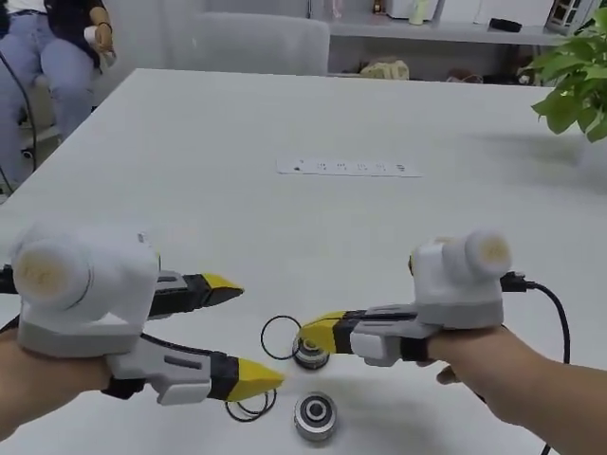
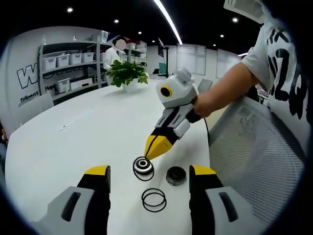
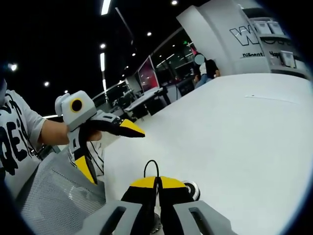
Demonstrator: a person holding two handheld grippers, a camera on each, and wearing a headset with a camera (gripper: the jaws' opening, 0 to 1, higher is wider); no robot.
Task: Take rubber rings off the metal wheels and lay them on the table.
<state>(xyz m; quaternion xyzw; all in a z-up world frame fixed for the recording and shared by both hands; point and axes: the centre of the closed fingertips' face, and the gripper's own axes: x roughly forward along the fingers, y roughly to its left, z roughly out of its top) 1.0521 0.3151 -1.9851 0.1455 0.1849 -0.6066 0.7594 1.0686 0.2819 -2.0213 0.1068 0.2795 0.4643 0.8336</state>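
Note:
Two metal wheels lie near the table's front edge. My right gripper (image 1: 310, 333) reaches in from the right with its jaws shut on a thin black rubber ring (image 1: 278, 337) beside the nearer-centre wheel (image 1: 311, 354); in the right gripper view the ring (image 3: 151, 168) loops up from the closed right gripper (image 3: 157, 184). The second wheel (image 1: 315, 415) lies bare, closer to me. Two loose rings (image 1: 251, 406) lie on the table under my left gripper (image 1: 248, 334), which is open and holds nothing. The left gripper view shows both wheels (image 2: 143, 166) (image 2: 176, 175) and the loose rings (image 2: 154, 199).
A white power strip (image 1: 346, 168) lies flat at mid-table. A green plant (image 1: 574, 85) stands at the far right, and a seated person (image 1: 57, 57) and a chair (image 1: 256, 43) are beyond the far edge. A black cable (image 1: 560, 322) trails from my right gripper.

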